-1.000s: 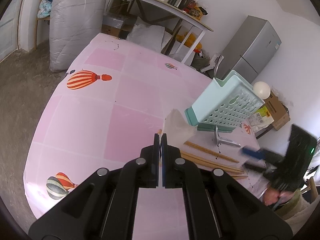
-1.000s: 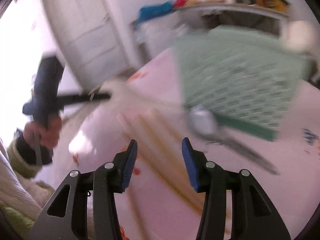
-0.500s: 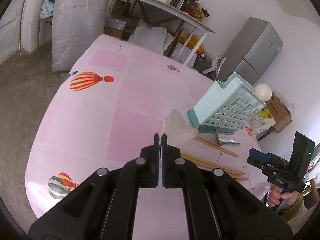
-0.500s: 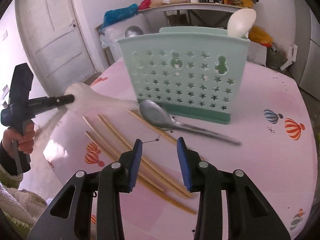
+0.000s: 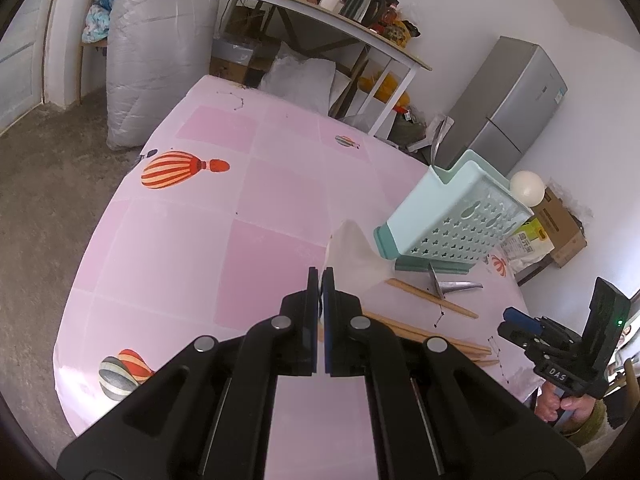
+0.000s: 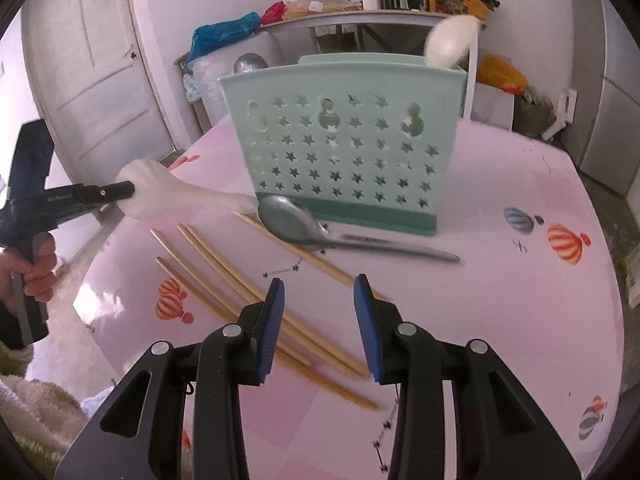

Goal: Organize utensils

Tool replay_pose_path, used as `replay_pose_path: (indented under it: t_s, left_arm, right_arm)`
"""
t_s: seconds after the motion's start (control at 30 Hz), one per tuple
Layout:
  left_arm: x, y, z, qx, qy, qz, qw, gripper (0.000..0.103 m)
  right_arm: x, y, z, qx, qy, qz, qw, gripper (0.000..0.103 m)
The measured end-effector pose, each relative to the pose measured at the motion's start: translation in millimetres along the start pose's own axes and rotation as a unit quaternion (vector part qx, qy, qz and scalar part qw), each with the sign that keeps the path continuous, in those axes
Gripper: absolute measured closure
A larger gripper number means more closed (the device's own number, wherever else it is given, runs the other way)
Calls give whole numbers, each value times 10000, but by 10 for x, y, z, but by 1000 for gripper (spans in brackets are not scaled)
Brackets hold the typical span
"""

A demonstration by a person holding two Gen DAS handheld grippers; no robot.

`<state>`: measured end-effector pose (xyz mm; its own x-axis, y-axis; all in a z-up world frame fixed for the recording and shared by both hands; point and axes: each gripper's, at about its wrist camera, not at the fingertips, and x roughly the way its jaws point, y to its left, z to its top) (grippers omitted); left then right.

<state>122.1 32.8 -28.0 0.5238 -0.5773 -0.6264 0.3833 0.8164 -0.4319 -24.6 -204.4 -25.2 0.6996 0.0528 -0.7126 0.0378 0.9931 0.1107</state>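
Holding the white spoon (image 6: 160, 190) clamped in the left gripper (image 5: 319, 280), the operator risks knocking the green holder (image 6: 344, 152) over, while the right gripper (image 6: 319, 300) hangs empty, jaws apart, above the chopsticks (image 6: 224, 276).

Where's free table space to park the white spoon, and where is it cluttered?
Free: the pink cloth left of the mint holder, out to the red-striped balloon print; also right of the metal spoon, towards the balloon prints. Crowded: in front of the holder, where chopsticks and metal spoon lie.
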Motion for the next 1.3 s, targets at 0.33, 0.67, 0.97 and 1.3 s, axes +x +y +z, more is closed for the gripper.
replay_pose_path:
  t_s: [0.33, 0.67, 0.97, 1.3]
  left_arm:
    - [6, 49, 37, -105, -39, 61, 9999, 103]
    - [32, 90, 44, -157, -57, 107, 9998, 103]
    - [-24, 43, 25, -72, -185, 149, 9997, 103]
    - [-337, -212, 106, 442, -507, 281, 9973, 103]
  right_arm:
    - [476, 517, 287, -942, -165, -471, 9943, 70]
    - [853, 905, 296, -1722, 69, -1127, 9786, 85]
    - [872, 964, 321, -1678, 55, -1473, 9747, 96]
    - [241, 722, 440, -928, -632, -1239, 9859, 99]
